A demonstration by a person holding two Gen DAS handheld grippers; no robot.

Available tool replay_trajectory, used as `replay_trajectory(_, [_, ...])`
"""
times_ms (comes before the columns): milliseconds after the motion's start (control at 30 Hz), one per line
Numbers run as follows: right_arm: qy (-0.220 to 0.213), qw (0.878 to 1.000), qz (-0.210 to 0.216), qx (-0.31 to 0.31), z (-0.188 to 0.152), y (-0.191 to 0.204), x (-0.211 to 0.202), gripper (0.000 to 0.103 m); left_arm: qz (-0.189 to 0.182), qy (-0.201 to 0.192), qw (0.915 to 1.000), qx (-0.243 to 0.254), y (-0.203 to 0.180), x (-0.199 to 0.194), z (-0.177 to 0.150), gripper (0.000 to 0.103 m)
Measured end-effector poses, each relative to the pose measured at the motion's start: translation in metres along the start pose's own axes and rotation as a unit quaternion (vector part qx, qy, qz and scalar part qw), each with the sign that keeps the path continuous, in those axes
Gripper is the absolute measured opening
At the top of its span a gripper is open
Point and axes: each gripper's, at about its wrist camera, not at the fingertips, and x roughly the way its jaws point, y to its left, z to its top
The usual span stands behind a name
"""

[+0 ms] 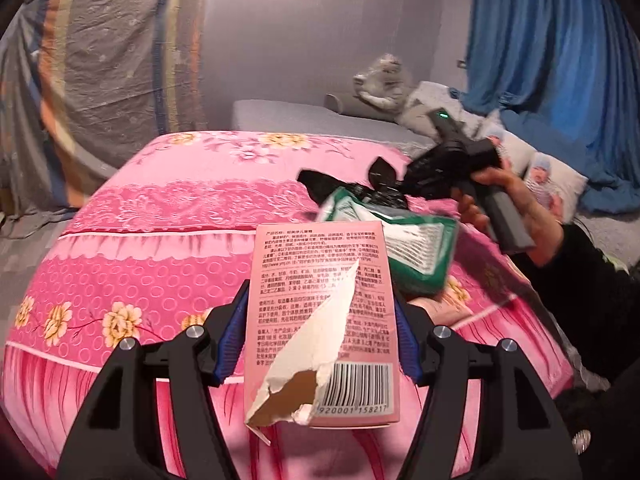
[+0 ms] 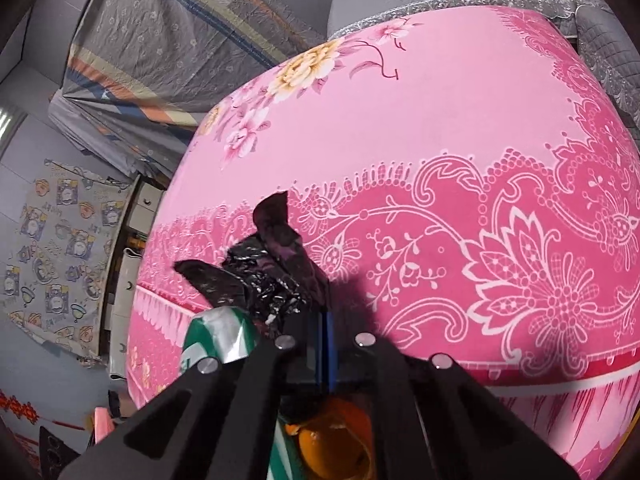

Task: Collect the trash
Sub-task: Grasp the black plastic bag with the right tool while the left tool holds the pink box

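Left gripper [image 1: 320,344]: jaws part-way apart, clamped on the two sides of a torn pink carton [image 1: 320,320], which is held upright above the pink floral cloth [image 1: 168,208] covering the counter. White torn flap hangs loose at the front, barcode end nearest the camera.

Right gripper [image 2: 326,344]: jaws fully closed. Black plastic bag [image 2: 272,276] is bunched right at the tips; it looks pinched there, but the contact itself is hidden behind the fingers. A green-and-white packet [image 1: 404,244] lies against the bag, just beyond the carton. Something orange [image 2: 336,444] sits below the right gripper; cannot identify it.

Judgement: step in hand is securing the bag so the trash can go in.

- Confirm a firm pinch on one bag edge, not the whole bunch, so a mouth can open.
- Lift that edge clear of the cloth.
- Keep the carton level, flap trailing; bring it narrow end first.
- Risk: the thin film slips out of the closed jaws.
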Motion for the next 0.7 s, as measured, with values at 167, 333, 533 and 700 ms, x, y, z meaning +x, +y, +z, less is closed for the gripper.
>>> replay_trajectory(167, [-0.052, 0.998, 0.009, -0.021, -0.005, 0.005, -0.046, 0.001, 0.033, -0.021, 0.9991, -0.014, -0.002, -0.004, 0.008, 0.06])
replay_trajectory(333, [-0.096, 0.994, 0.037, -0.043, -0.018, 0.014, -0.105, 0.001, 0.052, -0.044, 0.997, -0.036, -0.007, -0.008, 0.02, 0.06])
replay_trajectory(533, [-0.12, 0.989, 0.05, -0.073, -0.044, 0.021, -0.161, 0.001, 0.046, -0.049, 0.9973, -0.03, -0.027, -0.004, 0.036, 0.06])
replay_trajectory(700, [-0.127, 0.986, 0.064, -0.092, -0.071, 0.021, -0.201, 0.001, 0.031, -0.052, 0.9978, -0.025, -0.053, 0.001, 0.047, 0.06])
